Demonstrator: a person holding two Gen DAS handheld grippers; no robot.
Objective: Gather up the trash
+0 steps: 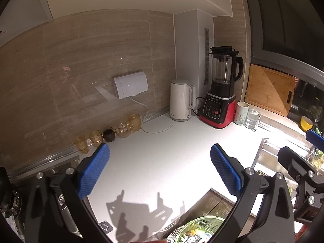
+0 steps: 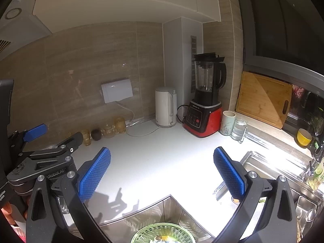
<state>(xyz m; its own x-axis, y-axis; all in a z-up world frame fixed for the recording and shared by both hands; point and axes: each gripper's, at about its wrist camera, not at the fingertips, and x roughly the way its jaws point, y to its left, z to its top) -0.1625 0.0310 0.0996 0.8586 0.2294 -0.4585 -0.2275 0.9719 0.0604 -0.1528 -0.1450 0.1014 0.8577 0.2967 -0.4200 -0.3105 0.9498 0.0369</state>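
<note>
A green strainer basket point(image 1: 199, 229) holding food scraps sits at the bottom edge in a steel sink; it also shows in the right wrist view point(image 2: 162, 232). My left gripper point(image 1: 160, 172) is open and empty above the white counter point(image 1: 162, 151), up and back from the basket. My right gripper point(image 2: 162, 172) is open and empty, likewise above the counter point(image 2: 162, 151). The right gripper shows at the right edge of the left wrist view point(image 1: 299, 158); the left one shows at the left of the right wrist view point(image 2: 40, 141).
Against the tiled wall stand a white kettle point(image 2: 165, 107), a red-and-black blender point(image 2: 204, 105), a mug point(image 2: 228, 122), a glass mug point(image 2: 239, 129) and several amber glasses point(image 2: 109, 129). A wooden cutting board point(image 2: 263, 99) leans at the right. The steel sink point(image 2: 273, 168) is at the right, with a yellow cup point(image 2: 303, 136) on the sill.
</note>
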